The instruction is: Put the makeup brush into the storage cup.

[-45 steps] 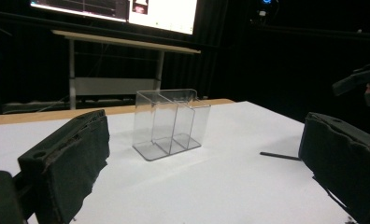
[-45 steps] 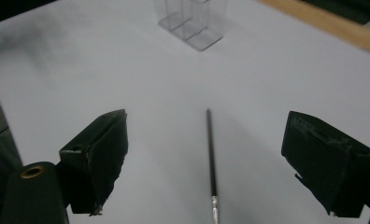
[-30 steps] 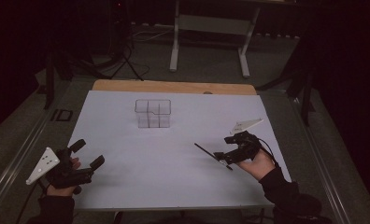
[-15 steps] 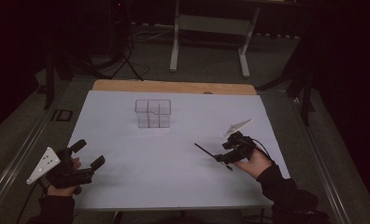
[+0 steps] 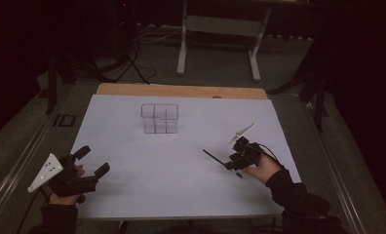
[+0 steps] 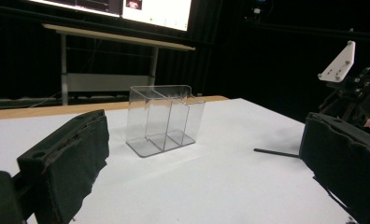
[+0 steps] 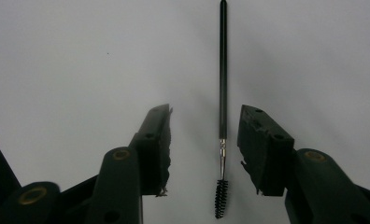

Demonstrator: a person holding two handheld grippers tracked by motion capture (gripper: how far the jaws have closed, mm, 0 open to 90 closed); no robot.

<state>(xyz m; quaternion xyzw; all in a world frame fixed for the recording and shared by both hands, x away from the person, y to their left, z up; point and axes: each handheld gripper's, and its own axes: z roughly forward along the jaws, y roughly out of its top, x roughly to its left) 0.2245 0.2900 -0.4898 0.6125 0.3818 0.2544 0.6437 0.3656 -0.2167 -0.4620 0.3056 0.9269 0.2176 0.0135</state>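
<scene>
A thin black spoolie brush (image 5: 212,155) lies flat on the white table sheet (image 5: 181,185) at the right. My right gripper (image 5: 234,162) hovers over its bristle end, open, jaws pointing down. In the right gripper view the brush (image 7: 223,70) lies between the two spread jaws of this gripper (image 7: 206,112), touching neither, bristle head nearest the camera. A clear plastic organizer (image 5: 159,118) with several compartments stands upright at the table's middle back. My left gripper (image 5: 93,160) rests open at the front left. Its view has the organizer (image 6: 162,119) ahead and the brush handle (image 6: 276,152) off to the right.
The sheet covers a wooden table whose bare edge (image 5: 181,90) shows at the back. A desk frame (image 5: 218,44) and cables stand on the dark floor beyond. The right gripper (image 6: 356,93) with its white plate appears far right in the left gripper view.
My right gripper has shifted slightly left and tilted further down over the brush's bristle end. The left gripper and the organizer have stayed put.
</scene>
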